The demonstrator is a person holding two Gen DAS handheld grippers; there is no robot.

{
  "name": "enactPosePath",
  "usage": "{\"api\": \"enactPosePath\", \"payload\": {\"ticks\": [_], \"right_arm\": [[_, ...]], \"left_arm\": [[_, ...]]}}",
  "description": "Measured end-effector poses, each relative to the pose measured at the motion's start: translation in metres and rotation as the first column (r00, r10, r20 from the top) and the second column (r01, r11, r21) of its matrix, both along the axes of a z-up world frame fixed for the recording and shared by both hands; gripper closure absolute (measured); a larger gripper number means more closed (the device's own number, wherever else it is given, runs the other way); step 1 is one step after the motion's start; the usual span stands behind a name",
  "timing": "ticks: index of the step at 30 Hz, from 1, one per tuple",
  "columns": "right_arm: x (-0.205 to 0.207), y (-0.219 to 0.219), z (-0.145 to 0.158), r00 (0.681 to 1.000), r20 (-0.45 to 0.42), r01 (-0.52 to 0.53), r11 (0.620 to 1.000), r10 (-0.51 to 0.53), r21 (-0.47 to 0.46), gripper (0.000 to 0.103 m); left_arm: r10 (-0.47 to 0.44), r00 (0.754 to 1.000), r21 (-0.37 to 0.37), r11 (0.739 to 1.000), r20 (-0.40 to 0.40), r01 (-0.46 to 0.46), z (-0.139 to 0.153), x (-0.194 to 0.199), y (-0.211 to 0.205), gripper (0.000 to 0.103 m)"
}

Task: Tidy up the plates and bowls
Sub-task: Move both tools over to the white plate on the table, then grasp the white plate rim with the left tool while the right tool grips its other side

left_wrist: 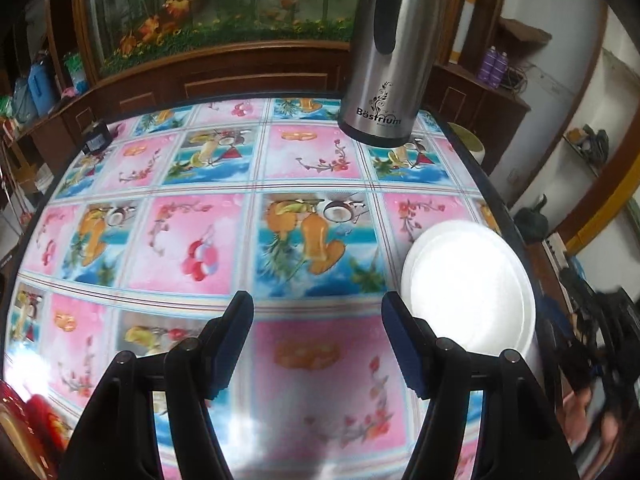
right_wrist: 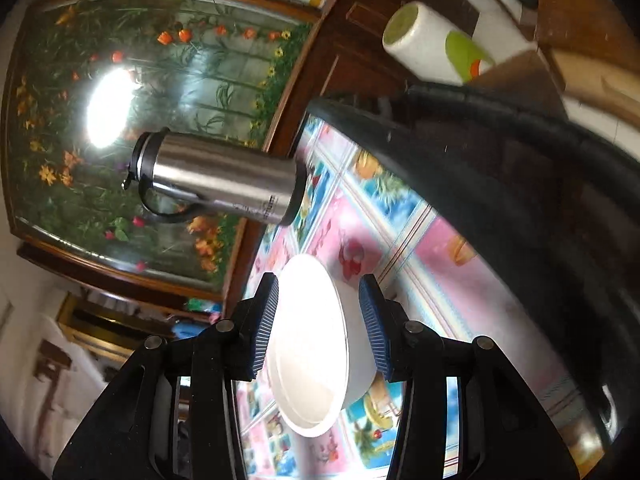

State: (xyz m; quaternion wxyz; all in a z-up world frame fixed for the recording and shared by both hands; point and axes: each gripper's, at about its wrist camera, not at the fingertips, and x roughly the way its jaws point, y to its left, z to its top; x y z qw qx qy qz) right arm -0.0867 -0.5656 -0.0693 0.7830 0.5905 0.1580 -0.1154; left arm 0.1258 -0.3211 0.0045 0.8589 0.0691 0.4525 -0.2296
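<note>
While the left gripper (left_wrist: 316, 344) is held with jaws spread and empty, a white bowl (right_wrist: 316, 344) sits between the right gripper's (right_wrist: 318, 326) jaws, apparently unpinched, so closing is judged next.

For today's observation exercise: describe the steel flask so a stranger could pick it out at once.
Start at the table with the pink and blue fruit-print cloth. At its far edge, before the flower-painted glass panel, the steel flask stands upright. It alone is tall and metallic, with a black handle; the nearby white dish is low.

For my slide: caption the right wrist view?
White bowl between the right gripper's fingers above the patterned table.
</note>
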Motion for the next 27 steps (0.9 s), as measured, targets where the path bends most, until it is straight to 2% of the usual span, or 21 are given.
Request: {"api": "enactPosePath", "payload": {"ticks": [7, 21, 27], "right_arm": [[0.01, 0.003, -0.01, 0.997, -0.048, -0.058, 0.998, 0.059, 0.025, 0.061], [0.013, 0.006, -0.016, 0.996, -0.056, -0.073, 0.996, 0.075, 0.049, 0.061], [0.016, 0.007, -0.018, 0.995, -0.052, -0.08, 0.995, 0.084, 0.066, 0.061]], "left_arm": [[0.052, 0.993, -0.047, 0.997, -0.106, -0.057, -0.018, 0.012, -0.015, 0.036], [-0.031, 0.974, -0.143, 0.99, -0.224, -0.002, -0.027, 0.005, -0.038, 0.036], [-0.045, 0.973, -0.148, 0.989, -0.226, 0.012, -0.032, 0.0, -0.044, 0.036]]}}
